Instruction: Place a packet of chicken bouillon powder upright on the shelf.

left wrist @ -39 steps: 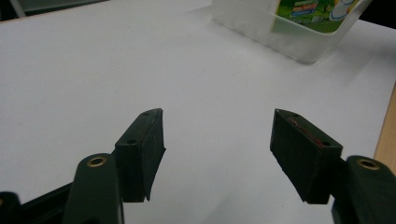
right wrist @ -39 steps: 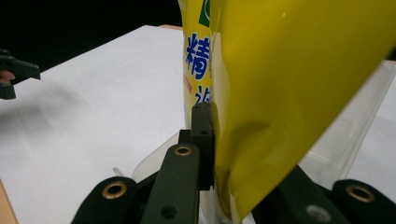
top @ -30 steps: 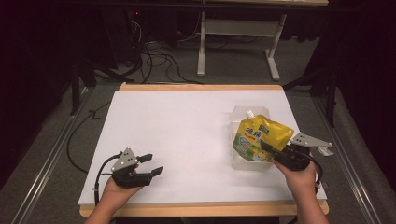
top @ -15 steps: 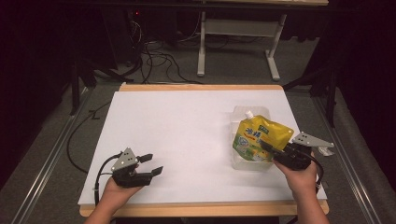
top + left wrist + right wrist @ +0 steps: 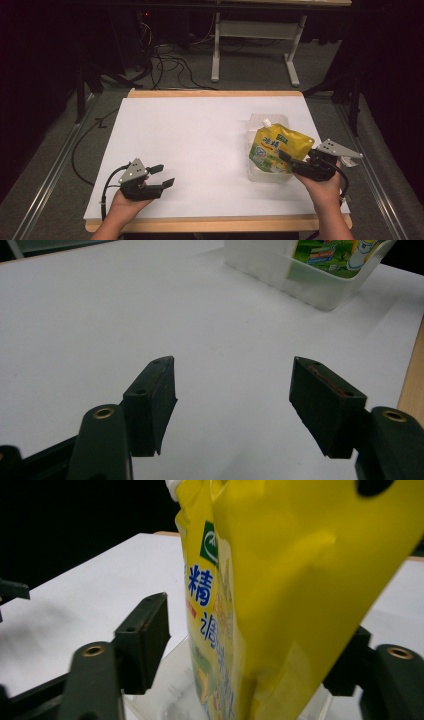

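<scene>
A yellow spouted pouch [image 5: 281, 146] with blue lettering stands leaning in a clear plastic tub [image 5: 260, 173] at the right of the white table. My right gripper [image 5: 287, 160] sits at the pouch's near lower corner. Its jaws have just been opening. In the right gripper view the pouch [image 5: 300, 580] stands between the jaws of the right gripper [image 5: 255, 625]; the left pad is clear of it and the right pad is partly hidden behind it. My left gripper [image 5: 165, 175] rests open near the front left, nothing between its jaws [image 5: 232, 390].
The white table top [image 5: 200, 135] has a wooden rim at front and back. In the left gripper view the tub [image 5: 310, 285] lies far ahead. Behind the table are cables on the floor and a desk frame [image 5: 255, 45].
The right gripper's jaws have spread apart off the pouch's corner. The pouch stays in the tub. The left hand and its gripper have not moved.
</scene>
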Available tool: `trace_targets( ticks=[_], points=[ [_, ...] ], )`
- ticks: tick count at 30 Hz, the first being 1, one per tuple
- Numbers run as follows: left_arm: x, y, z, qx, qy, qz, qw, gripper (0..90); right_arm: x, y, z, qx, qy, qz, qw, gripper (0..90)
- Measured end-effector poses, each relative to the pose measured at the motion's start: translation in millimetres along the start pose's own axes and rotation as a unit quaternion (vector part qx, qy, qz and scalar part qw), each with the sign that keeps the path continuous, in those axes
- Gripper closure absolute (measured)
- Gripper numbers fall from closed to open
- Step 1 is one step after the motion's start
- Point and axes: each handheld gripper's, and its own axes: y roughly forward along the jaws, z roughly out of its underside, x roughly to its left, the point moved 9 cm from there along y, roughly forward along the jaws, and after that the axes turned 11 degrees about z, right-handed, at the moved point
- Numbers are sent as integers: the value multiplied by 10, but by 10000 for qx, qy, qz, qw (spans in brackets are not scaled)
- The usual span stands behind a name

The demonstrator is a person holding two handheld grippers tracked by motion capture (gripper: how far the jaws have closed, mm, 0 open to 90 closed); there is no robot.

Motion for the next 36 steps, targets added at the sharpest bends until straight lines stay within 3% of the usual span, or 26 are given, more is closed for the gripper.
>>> trace_targets(
  ticks=[7,24,29,36],
  points=[
    [6,7,13,37,12,-3,10000,354,-41,-88,-124,-210,-10,152,9997,252],
    [4,11,12,36,14,1,10000,354,-52,-442,-509,-846,-77,262,9960,242],
    [-3,16,14,36,30,16,10000,354,16,-491,-568,-920,-120,208,9955,241],
    [-17,20,13,25,18,24,10000,354,278,-526,-651,-1025,-336,-74,9941,239]
  ],
)
